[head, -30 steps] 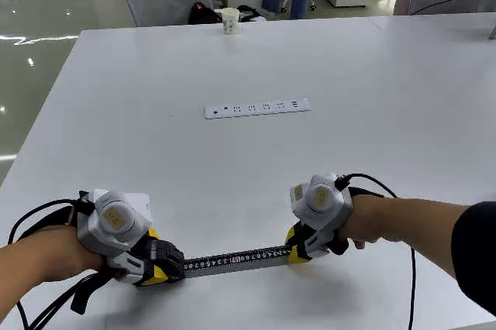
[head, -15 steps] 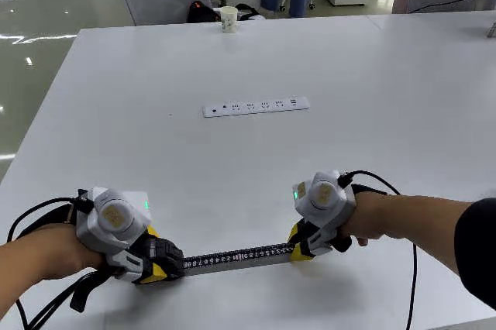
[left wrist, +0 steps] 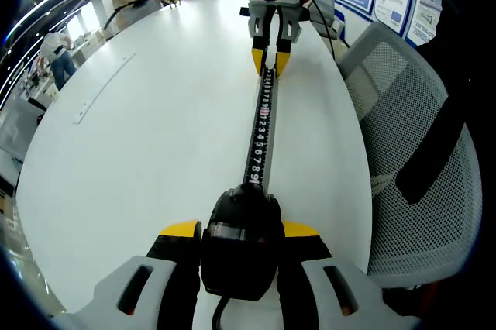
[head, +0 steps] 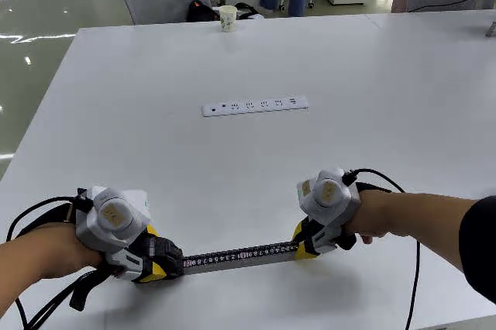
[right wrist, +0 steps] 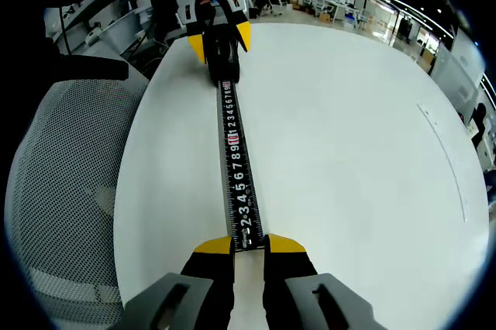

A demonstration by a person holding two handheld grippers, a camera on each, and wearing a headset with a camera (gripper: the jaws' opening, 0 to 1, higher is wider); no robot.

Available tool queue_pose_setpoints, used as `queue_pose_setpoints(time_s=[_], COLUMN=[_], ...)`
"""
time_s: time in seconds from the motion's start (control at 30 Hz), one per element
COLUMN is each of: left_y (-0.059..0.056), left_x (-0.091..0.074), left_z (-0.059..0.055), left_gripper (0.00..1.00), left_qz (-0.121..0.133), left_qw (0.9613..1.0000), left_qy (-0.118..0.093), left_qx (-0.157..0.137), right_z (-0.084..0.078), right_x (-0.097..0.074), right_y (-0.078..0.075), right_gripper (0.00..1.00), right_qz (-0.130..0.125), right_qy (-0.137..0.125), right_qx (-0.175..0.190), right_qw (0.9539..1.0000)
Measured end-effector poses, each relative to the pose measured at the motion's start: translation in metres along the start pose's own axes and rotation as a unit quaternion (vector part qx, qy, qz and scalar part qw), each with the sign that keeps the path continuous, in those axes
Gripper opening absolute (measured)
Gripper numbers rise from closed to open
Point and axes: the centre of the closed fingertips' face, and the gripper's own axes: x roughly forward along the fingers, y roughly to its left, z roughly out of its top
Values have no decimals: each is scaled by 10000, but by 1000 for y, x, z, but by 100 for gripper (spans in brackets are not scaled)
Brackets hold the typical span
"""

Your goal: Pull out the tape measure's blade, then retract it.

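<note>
The black tape measure case [head: 164,258] rests low on the white table [head: 256,167] near its front edge, with my left gripper [head: 155,262] shut on it; the case [left wrist: 242,241] sits between the yellow-tipped jaws in the left gripper view. Its dark numbered blade [head: 240,255] runs rightward just above the table to my right gripper [head: 301,249], which is shut on the blade's end. In the right gripper view the blade [right wrist: 235,167] stretches away to the case [right wrist: 221,49] and the left gripper [right wrist: 219,34]. The right gripper [left wrist: 267,61] faces me in the left gripper view.
A white power strip [head: 255,105] lies mid-table, and a paper cup [head: 227,18] stands at the far edge. A grey mesh chair [right wrist: 58,190] stands just off the table's near edge. People stand beyond the far edge. Cables trail from both grippers.
My right gripper has moved a little to the right, and a longer stretch of blade shows between the two grippers. The left gripper and the case have stayed put.
</note>
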Motion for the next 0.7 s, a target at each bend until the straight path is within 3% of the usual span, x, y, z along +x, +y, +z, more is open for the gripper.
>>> queue_pose_setpoints(time_s=[0.7], left_y=[0], left_x=[0], left_z=[1], left_gripper=[32], left_qz=[-4], left_qw=[10000], left_qy=[-2], left_qx=[-6], right_z=[-13], right_x=[-8], right_y=[-1], right_gripper=[10], right_qz=[-39], right_qy=[37], right_qx=[69], right_qw=[10000])
